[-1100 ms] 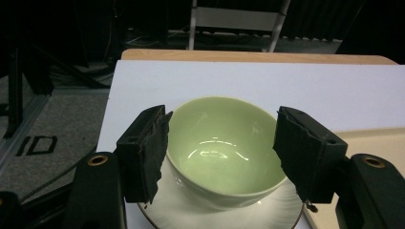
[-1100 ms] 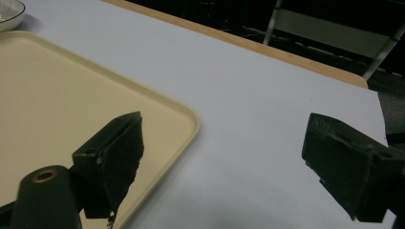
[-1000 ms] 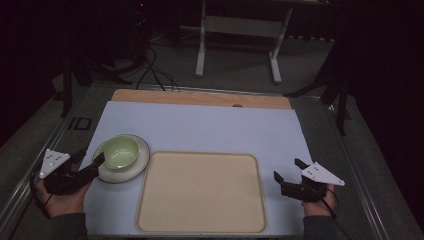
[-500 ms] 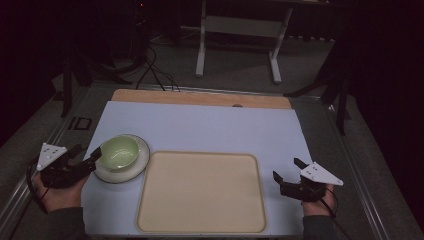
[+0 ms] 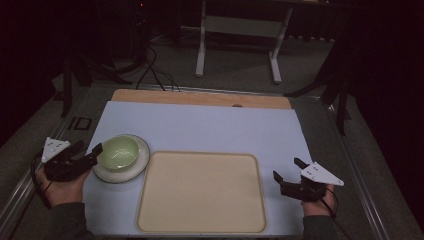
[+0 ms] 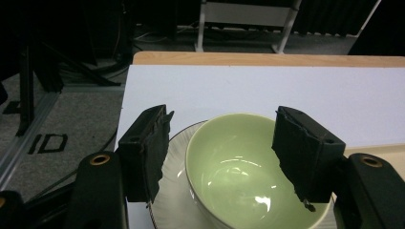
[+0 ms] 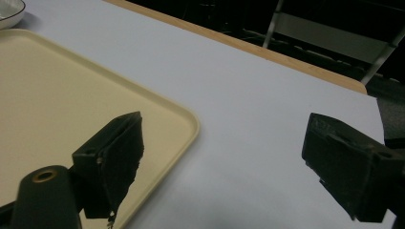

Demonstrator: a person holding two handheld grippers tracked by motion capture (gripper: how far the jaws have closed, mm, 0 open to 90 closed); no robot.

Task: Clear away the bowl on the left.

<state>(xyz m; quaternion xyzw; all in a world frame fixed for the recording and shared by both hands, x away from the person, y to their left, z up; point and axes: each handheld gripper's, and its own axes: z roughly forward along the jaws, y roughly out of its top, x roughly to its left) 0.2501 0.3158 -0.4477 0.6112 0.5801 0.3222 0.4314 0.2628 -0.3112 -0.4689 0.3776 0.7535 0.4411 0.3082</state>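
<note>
Your left gripper (image 5: 87, 153) has its jaws spread, and the green bowl (image 6: 248, 171) sits between them, nearer the right jaw, resting on a white plate (image 6: 174, 210) that reaches under the left jaw. Your right gripper (image 5: 289, 171) also has its jaws spread wide over the pale blue mat (image 7: 248, 119); the corner of the beige tray (image 7: 57, 90) lies just past its left jaw.
</note>
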